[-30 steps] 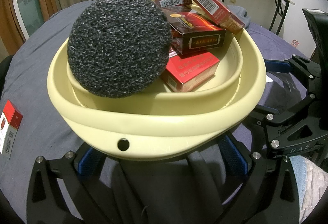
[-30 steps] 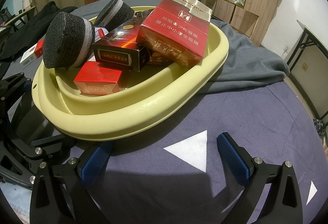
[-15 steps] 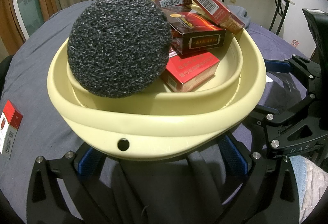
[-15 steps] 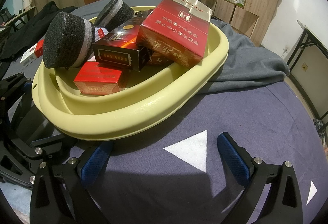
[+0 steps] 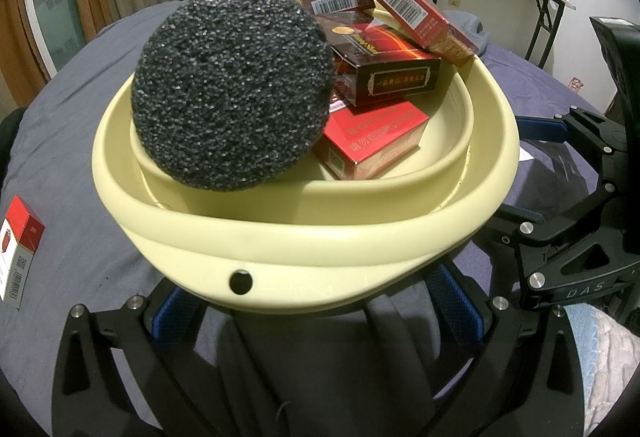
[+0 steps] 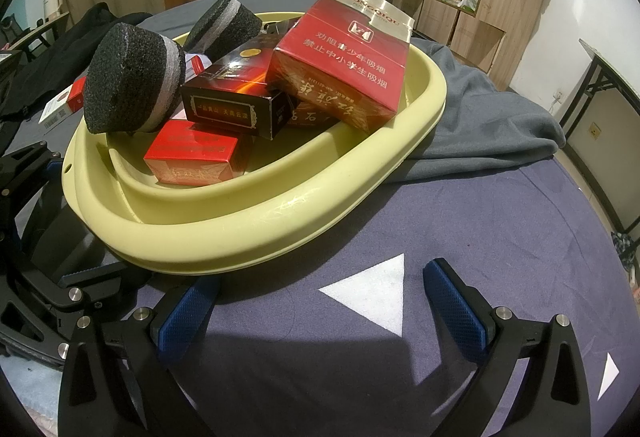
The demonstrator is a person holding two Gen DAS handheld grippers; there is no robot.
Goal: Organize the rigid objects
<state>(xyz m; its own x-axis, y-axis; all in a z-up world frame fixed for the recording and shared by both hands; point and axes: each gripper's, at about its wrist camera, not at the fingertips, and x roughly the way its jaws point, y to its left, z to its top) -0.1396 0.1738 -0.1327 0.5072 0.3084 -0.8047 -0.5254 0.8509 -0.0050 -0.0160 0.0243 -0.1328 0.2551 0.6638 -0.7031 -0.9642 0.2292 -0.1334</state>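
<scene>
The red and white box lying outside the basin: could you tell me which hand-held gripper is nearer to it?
Left hand-held gripper; the box lies just to its left. The right one is beyond the basin.

Left wrist: low, close, facing the pale yellow plastic basin (image 5: 304, 237) at 12 o'clock. Right wrist: same basin (image 6: 248, 233) at 10 o'clock, near. Shared: basin.

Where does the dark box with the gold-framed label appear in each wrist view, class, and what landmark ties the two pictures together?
Left wrist: the dark box sits upper right of centre, right of the sponge, atop a red box.
Right wrist: the dark box sits left of centre, under the big tilted red pack.
Shared landmark: the yellow basin.
</scene>
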